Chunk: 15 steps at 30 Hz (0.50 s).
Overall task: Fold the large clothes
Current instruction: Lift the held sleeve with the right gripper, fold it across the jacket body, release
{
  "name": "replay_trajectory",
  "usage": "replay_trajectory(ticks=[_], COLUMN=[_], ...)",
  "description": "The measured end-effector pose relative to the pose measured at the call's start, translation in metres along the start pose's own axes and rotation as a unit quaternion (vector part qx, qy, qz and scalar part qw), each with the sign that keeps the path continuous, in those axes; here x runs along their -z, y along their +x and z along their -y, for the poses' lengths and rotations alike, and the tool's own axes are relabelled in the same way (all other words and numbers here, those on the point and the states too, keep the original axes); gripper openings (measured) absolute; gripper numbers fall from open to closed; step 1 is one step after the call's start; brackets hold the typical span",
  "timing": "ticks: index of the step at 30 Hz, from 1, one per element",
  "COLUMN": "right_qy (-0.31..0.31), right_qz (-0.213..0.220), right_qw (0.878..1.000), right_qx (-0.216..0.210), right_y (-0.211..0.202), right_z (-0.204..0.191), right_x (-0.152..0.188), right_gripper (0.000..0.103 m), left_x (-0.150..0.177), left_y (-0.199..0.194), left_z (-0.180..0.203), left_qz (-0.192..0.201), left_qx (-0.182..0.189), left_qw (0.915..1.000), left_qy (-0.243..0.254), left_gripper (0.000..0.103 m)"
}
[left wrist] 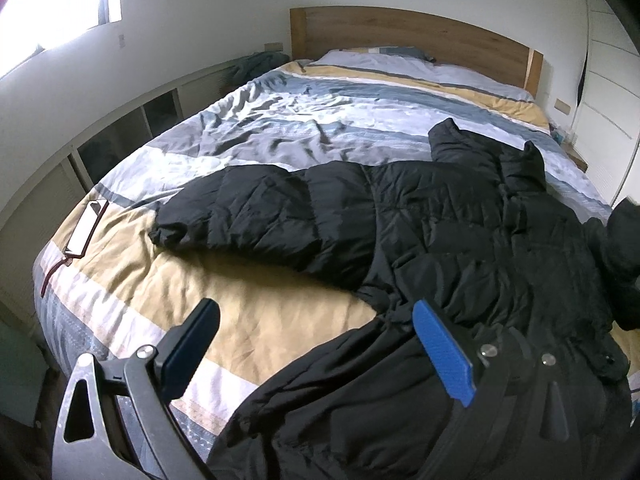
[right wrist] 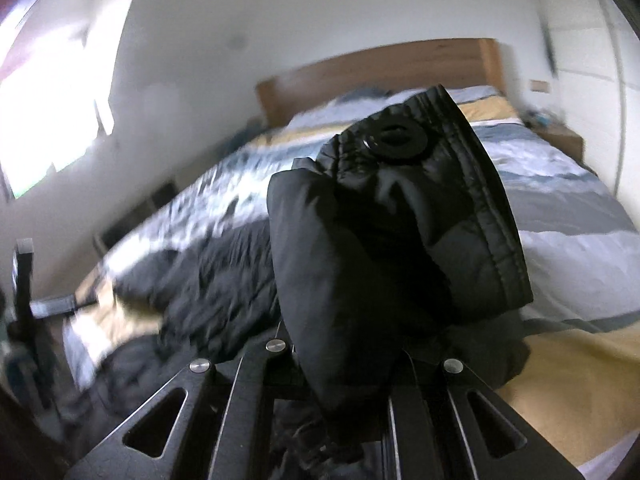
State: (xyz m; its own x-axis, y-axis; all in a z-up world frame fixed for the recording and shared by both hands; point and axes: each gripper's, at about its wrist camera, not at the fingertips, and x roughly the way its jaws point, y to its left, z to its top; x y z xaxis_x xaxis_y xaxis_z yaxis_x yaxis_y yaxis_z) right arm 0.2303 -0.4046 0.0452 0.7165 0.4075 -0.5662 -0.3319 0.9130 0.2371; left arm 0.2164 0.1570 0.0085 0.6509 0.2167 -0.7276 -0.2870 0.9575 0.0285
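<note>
A black quilted puffer jacket (left wrist: 420, 216) lies spread across the near half of a wide bed under a striped duvet of grey, white, pale blue and mustard bands (left wrist: 304, 120); one sleeve (left wrist: 240, 216) stretches out to the left, while the body bunches toward the right and spills over the near edge. The left gripper (left wrist: 316, 344) hangs above that near edge with its blue-padded fingers (left wrist: 442, 354) spread wide, nothing between them, the right-hand finger just over the jacket's crumpled hem. In the right wrist view the right gripper (right wrist: 348, 360) is clamped tight on a fold of the same jacket, a stitched cuff-like end with a round black snap (right wrist: 394, 140) lifted up and filling the middle of the picture, hiding much of the bed behind it; the background there is smeared by blur. On the duvet's near left corner lies a flat white phone-like slab in a dark red case (left wrist: 86, 226). A wooden headboard (left wrist: 412, 34) stands at the far end against a white wall, low white shelving (left wrist: 132, 124) runs along the left side with a dark green bundle of cloth (left wrist: 258, 64) at its far end, and white wardrobe doors (left wrist: 608, 92) close off the right.
</note>
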Motion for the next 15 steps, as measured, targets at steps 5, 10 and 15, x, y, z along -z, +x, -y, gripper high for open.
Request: replay_trajectory(ticks=[5, 10, 15], right_qy=[-0.057, -0.114, -0.158], right_qz=[-0.055, -0.094, -0.107], right_qw=[0.997, 0.989, 0.982], right_qx=[-0.004, -0.003, -0.013], right_y=[0.027, 0.046, 0.047], right_z=[-0.026, -0.049, -0.066], right_x=[0.031, 0.057, 0.074], right_gripper=[0.011, 0.021, 0.034], left_x=[0.003, 0.006, 0.008], left_y=[0.004, 0.008, 0.011], left_z=[-0.006, -0.006, -0.001], left_qz=[-0.006, -0.008, -0.012], left_qx=[-0.005, -0.010, -0.009], left_qw=[1.0000, 0.9999, 0.9999], left_qy=[-0.005, -0.001, 0.004], left_gripper=[0.098, 0.098, 0.098])
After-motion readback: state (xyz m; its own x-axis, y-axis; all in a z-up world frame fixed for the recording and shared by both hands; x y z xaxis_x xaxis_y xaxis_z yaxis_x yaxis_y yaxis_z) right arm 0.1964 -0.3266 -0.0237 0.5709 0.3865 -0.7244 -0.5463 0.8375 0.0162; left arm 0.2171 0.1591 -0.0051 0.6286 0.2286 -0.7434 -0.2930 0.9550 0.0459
